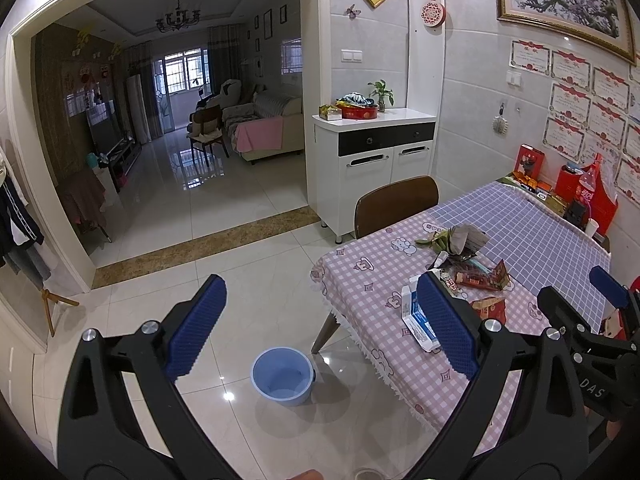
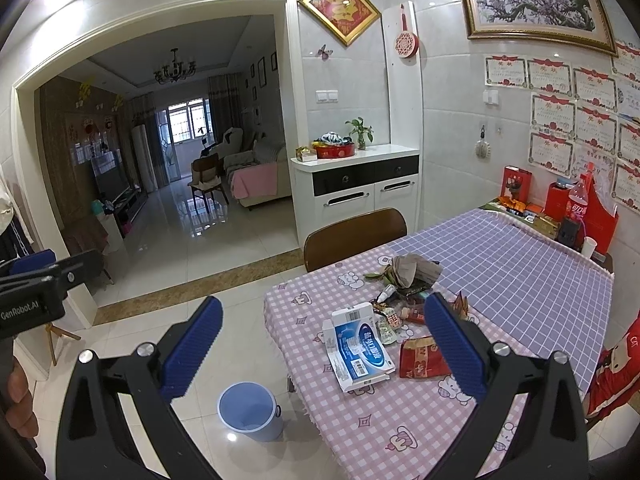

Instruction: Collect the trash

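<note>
A pile of trash lies on the checked tablecloth [image 2: 400, 416]: a flattened blue-and-white box [image 2: 358, 350], a red wrapper [image 2: 420, 360], crumpled newspaper [image 2: 412, 270] and small wrappers [image 2: 400, 312]. An empty light-blue bin [image 2: 250, 412] stands on the floor beside the table's corner. My right gripper [image 2: 324, 348] is open above the table edge, near the box, holding nothing. My left gripper [image 1: 320, 326] is open over the floor and table corner, above the bin [image 1: 282, 376]. The box [image 1: 418, 318] is partly hidden behind its right finger [image 1: 446, 324].
A brown chair [image 2: 354, 234] is tucked in at the table's far side. Red boxes, a cola bottle [image 2: 578, 204] and a paper cup [image 2: 588, 246] stand along the wall. A white cabinet [image 2: 360, 184] is behind. Tiled floor [image 2: 224, 264] runs left toward the living room.
</note>
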Action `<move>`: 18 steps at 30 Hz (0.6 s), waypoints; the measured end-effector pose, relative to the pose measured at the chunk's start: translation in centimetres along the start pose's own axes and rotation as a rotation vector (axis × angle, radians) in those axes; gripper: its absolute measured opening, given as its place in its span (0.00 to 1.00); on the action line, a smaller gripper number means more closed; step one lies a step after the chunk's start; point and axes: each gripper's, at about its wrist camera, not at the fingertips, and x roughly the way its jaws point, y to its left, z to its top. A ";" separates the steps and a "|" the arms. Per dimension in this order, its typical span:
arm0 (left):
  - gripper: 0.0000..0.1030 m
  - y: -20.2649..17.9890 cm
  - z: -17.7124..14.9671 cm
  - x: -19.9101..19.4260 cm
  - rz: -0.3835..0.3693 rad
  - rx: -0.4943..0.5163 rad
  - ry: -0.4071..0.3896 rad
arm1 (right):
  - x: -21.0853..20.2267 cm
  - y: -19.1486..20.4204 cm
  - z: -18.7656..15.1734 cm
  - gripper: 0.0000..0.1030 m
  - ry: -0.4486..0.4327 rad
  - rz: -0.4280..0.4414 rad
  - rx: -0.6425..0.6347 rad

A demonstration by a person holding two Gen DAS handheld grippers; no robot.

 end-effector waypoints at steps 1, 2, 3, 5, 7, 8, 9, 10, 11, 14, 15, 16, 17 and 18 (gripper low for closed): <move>0.91 0.0 0.1 0.1 -0.001 0.001 0.001 | 0.0 0.1 0.0 0.96 0.001 0.000 0.001; 0.91 0.1 0.0 0.0 -0.002 0.001 0.000 | 0.0 0.1 0.0 0.96 0.002 0.001 0.002; 0.91 0.1 0.0 0.0 -0.001 0.002 0.000 | 0.0 0.1 0.0 0.96 0.004 0.001 0.004; 0.91 0.0 0.0 0.0 -0.003 0.002 0.000 | 0.0 0.2 0.0 0.96 0.006 0.001 0.004; 0.91 -0.1 0.0 0.0 -0.004 0.002 0.000 | -0.1 0.3 -0.1 0.96 0.008 0.001 0.005; 0.91 -0.1 0.0 0.0 -0.005 0.003 0.000 | -0.1 0.3 -0.1 0.96 0.008 0.003 0.007; 0.91 -0.2 0.0 0.0 -0.004 0.005 0.000 | 0.0 0.3 0.0 0.96 0.008 0.002 0.006; 0.91 -0.2 0.0 -0.1 -0.004 0.006 0.000 | 0.0 0.3 0.0 0.96 0.010 0.001 0.007; 0.91 -0.2 -0.2 -0.2 -0.006 0.006 0.000 | 0.0 0.3 0.0 0.96 0.010 0.001 0.007; 0.91 -0.2 -0.3 -0.4 -0.009 0.007 0.000 | 0.0 0.4 -0.1 0.96 0.013 0.000 0.007; 0.91 -0.3 -0.3 -0.4 -0.011 0.008 0.002 | -0.1 0.4 -0.1 0.96 0.014 0.001 0.007; 0.91 -0.3 -0.4 -0.4 -0.012 0.009 0.002 | -0.1 0.4 -0.2 0.96 0.018 0.006 0.009; 0.91 -0.2 -0.4 -0.4 -0.014 0.010 0.002 | -0.1 0.3 -0.1 0.96 0.019 0.010 0.012; 0.91 -0.1 -0.5 -0.5 -0.016 0.011 0.003 | -0.1 0.3 -0.1 0.96 0.020 0.012 0.015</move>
